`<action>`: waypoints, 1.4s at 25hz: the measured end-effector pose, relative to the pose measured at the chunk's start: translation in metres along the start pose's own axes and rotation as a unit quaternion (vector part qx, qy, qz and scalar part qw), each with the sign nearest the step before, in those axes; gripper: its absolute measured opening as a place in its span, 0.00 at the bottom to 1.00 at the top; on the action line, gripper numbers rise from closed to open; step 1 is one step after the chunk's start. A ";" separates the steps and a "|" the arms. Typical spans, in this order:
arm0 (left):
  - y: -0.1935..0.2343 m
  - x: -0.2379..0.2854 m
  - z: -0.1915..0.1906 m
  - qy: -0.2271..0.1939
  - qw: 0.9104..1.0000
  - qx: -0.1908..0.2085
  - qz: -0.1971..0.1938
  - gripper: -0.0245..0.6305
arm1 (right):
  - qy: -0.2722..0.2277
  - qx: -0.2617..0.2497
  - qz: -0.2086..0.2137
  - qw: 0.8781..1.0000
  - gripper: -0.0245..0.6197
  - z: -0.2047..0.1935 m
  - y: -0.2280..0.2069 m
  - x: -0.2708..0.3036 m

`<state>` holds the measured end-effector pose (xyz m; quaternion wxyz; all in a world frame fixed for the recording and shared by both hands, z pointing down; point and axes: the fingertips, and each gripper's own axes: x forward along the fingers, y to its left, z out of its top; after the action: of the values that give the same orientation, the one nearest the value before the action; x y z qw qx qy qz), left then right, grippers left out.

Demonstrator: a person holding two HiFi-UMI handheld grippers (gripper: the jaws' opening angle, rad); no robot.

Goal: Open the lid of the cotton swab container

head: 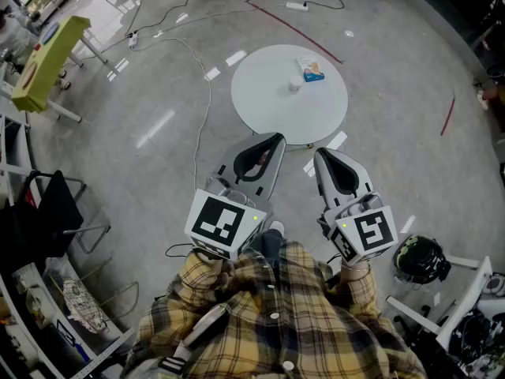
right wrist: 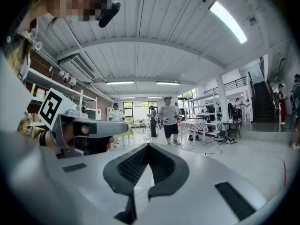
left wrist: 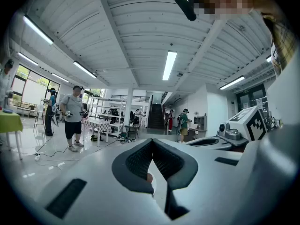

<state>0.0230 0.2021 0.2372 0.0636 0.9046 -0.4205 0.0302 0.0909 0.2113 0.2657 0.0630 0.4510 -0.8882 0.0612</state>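
Though illegible, print on blue packet (head: 312, 69)

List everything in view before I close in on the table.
round table: one, white, floor ahead of the grippers
small round container: one, pale, on the round table; lid too small to judge
packet: one, blue and white, on that table beside the container
side table: one, yellow-green, far left
cable: one, white, floor left of the round table
tape lines: several, red, floor beyond and right of the table
helmet: one, dark, lower right
left gripper: one, grey, fingers shut, empty, short of the table
right gripper: one, grey, fingers shut, empty, beside the left
shirt: one, yellow plaid, bottom
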 end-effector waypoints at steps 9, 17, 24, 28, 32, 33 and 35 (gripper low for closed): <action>-0.008 0.002 0.003 -0.005 1.000 0.003 0.001 0.07 | -0.005 0.003 0.004 1.000 0.06 0.000 0.002 -0.009; -0.016 0.003 0.010 -0.016 1.000 0.013 0.021 0.07 | -0.015 -0.003 0.023 1.000 0.06 0.002 0.000 -0.023; -0.016 0.003 0.009 -0.018 0.999 0.014 0.034 0.07 | -0.019 0.003 0.031 0.999 0.06 -0.001 -0.008 -0.025; -0.003 0.011 0.008 -0.021 0.999 0.002 0.035 0.07 | -0.015 0.006 0.030 0.999 0.06 -0.004 -0.015 -0.015; 0.020 0.030 0.012 -0.026 0.999 -0.004 0.028 0.07 | -0.014 0.009 0.023 1.000 0.06 -0.004 -0.029 0.009; 0.026 0.036 0.014 -0.028 0.999 -0.006 0.025 0.07 | -0.013 0.009 0.021 1.000 0.06 -0.003 -0.033 0.017; 0.042 0.049 0.018 -0.030 0.999 -0.010 0.019 0.07 | -0.010 0.008 0.017 1.000 0.06 -0.001 -0.042 0.036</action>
<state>0.0225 0.1352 0.2288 0.0594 0.8961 -0.4400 -0.0004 0.1034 0.1584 0.2749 0.0495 0.4367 -0.8959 0.0654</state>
